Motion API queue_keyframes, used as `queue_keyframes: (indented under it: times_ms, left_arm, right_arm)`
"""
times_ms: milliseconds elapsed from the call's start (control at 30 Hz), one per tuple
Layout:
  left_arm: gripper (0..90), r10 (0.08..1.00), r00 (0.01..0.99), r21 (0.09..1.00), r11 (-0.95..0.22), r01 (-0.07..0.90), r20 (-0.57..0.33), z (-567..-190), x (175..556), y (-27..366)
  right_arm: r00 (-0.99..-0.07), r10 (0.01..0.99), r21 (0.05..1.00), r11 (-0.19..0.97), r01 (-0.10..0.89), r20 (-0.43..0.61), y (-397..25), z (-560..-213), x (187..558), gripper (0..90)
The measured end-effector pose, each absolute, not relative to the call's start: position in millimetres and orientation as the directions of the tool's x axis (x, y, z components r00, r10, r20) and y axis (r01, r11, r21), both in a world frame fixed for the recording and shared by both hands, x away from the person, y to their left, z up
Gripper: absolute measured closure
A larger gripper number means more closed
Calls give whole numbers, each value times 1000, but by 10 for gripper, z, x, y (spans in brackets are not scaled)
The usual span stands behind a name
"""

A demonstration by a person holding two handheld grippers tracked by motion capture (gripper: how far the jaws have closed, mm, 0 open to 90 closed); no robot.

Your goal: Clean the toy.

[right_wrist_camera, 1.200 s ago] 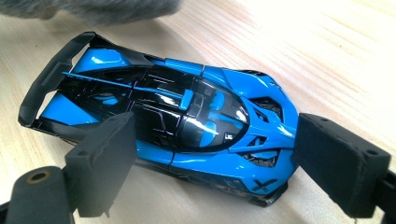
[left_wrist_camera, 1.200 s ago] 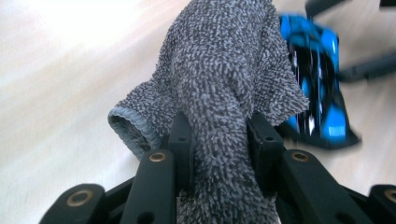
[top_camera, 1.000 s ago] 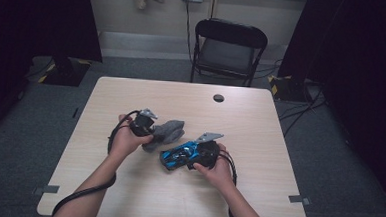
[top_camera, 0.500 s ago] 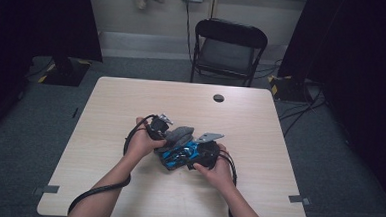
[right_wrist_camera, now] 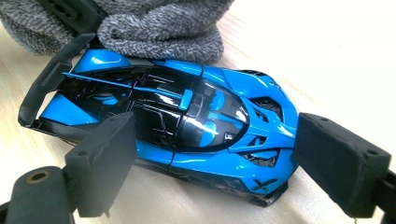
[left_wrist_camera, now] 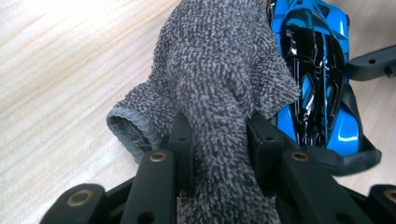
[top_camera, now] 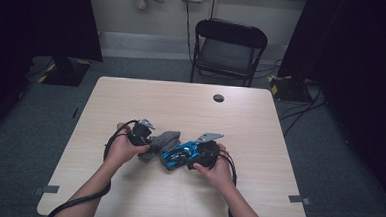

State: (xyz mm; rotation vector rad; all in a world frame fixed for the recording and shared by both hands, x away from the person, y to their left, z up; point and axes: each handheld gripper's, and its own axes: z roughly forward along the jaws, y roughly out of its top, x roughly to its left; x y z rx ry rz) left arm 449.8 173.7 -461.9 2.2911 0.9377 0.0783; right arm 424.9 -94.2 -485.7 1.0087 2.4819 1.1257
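Right gripper [right_wrist_camera: 205,154] nearest: jaws apart, straddling the glossy blue-and-black toy race car [right_wrist_camera: 187,121], which lies flat on the pale wood table [top_camera: 191,108] with its long axis running jaw to jaw, nose at one pad, rear wing past the other; pad contact is hard to judge. Left gripper [left_wrist_camera: 219,140] has its jaws clamped on the grey knitted cloth [left_wrist_camera: 219,70], whose free end touches the car's side, so wiping looks like the left hand's job. The cloth hides part of the car's edge, and its clamped end is cut off below.
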Motion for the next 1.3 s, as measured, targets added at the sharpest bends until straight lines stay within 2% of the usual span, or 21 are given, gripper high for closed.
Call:
queue_keyframes:
  times_ms: [367, 500, 833, 1100, 1300]
  left_arm:
    - [681, 652, 738, 601, -524, 603, -172, -4502, 4511, 1786]
    - [677, 665, 730, 634, -498, 592, -158, -4460, 4596, 1650]
    - [677, 663, 737, 630, -519, 578, -131, -4558, 4811, 1179]
    - [676, 683, 717, 620, -504, 602, -141, -4645, 4911, 1084]
    - [677, 664, 735, 607, -530, 592, -137, -4660, 4875, 1085]
  right_arm:
    - [-735, 675, 734, 466, 494, 66, -943, -4858, 4249, 129]
    - [-733, 677, 735, 463, 495, 67, -943, -4860, 4243, 130]
    - [-733, 677, 737, 460, 495, 69, -947, -4862, 4244, 129]
    - [-732, 678, 738, 459, 495, 69, -945, -4863, 4242, 130]
    - [-732, 678, 738, 459, 495, 69, -946, -4863, 4242, 130]
